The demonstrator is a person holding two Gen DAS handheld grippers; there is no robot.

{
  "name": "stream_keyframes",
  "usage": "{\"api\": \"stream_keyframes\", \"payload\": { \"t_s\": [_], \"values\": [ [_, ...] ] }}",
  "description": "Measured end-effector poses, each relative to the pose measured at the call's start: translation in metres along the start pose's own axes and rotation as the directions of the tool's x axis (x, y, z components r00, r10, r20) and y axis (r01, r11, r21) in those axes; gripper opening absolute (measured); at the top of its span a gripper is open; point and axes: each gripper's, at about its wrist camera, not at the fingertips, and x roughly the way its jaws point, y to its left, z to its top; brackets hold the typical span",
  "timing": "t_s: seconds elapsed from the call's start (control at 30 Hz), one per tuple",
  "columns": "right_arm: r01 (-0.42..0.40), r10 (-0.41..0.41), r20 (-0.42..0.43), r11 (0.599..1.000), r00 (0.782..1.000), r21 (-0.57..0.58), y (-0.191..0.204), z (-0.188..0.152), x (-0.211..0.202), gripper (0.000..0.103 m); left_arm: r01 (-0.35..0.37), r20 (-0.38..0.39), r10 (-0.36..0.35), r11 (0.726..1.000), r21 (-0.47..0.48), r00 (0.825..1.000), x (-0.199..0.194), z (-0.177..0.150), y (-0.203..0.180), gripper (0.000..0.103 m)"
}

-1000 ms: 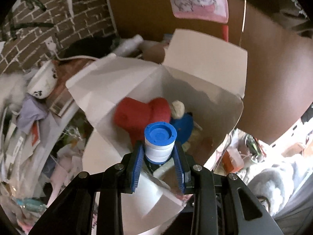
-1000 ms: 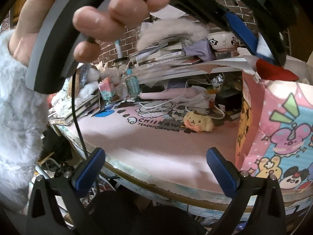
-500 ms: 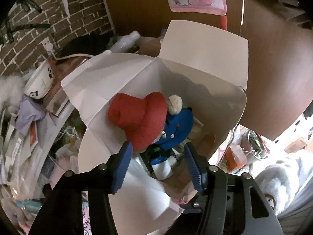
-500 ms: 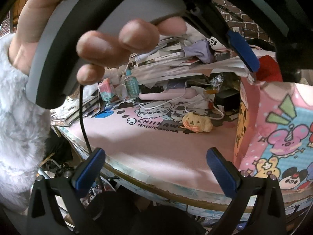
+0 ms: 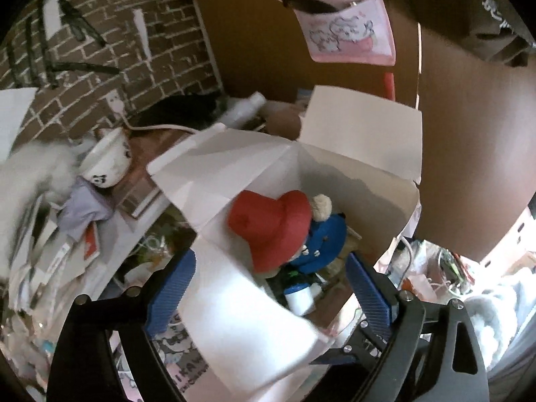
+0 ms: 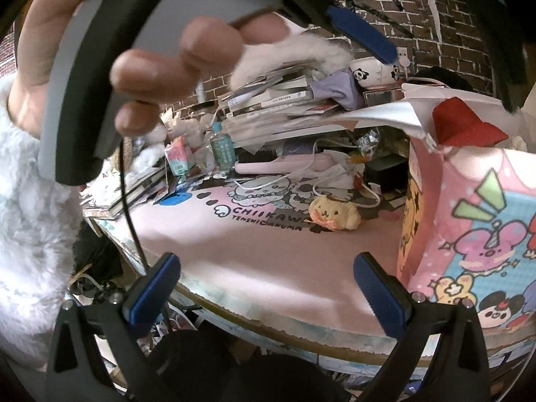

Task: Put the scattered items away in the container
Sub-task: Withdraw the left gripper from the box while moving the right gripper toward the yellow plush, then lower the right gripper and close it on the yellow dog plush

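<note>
Two hand-held grippers, both spread wide and empty! Left hand-held gripper (image 5: 268, 288) has just been opening, nothing between its blue pads, poised above the open paper bag (image 5: 361, 140) at centre frame. Blue-capped white bottle (image 5: 299, 296) lies inside, low centre, beside the red-hatted plush (image 5: 278, 227). Right hand-held gripper (image 6: 266, 293) hangs over the pink desk (image 6: 254, 248), yellow plush (image 6: 333, 214) well ahead, centre frame
</note>
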Motion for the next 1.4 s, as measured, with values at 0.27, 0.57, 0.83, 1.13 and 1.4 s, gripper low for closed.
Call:
{"api": "stream_keyframes", "payload": {
  "t_s": [0.27,0.57,0.83,1.13,1.4],
  "values": [
    [0.010,-0.010,-0.010,1.000,1.000,-0.021,0.006,0.003,0.008,0.103,-0.042,0.052,0.045,0.997,-0.059,0.998,-0.024,-0.024,0.021,0.090],
    [0.002,-0.004,-0.047,0.999,0.999,-0.034,0.014,0.006,0.018,0.103,-0.080,0.153,0.120,0.965,-0.248,0.981,-0.070,-0.081,0.068,0.097],
    [0.055,-0.057,-0.066,0.998,0.996,-0.039,0.022,0.009,0.034,0.103,-0.296,0.114,0.384,0.841,-0.453,0.916,-0.102,-0.161,0.099,0.097],
    [0.268,-0.270,-0.006,0.959,0.963,-0.091,0.029,0.007,0.060,0.096,-0.375,0.082,0.521,0.705,-0.602,0.850,-0.116,-0.243,0.094,0.098],
    [0.428,-0.435,-0.052,0.898,0.899,-0.107,0.018,0.020,0.098,0.080,-0.340,0.090,0.511,0.682,-0.648,0.855,-0.111,-0.285,0.080,0.098]
  ]
}}
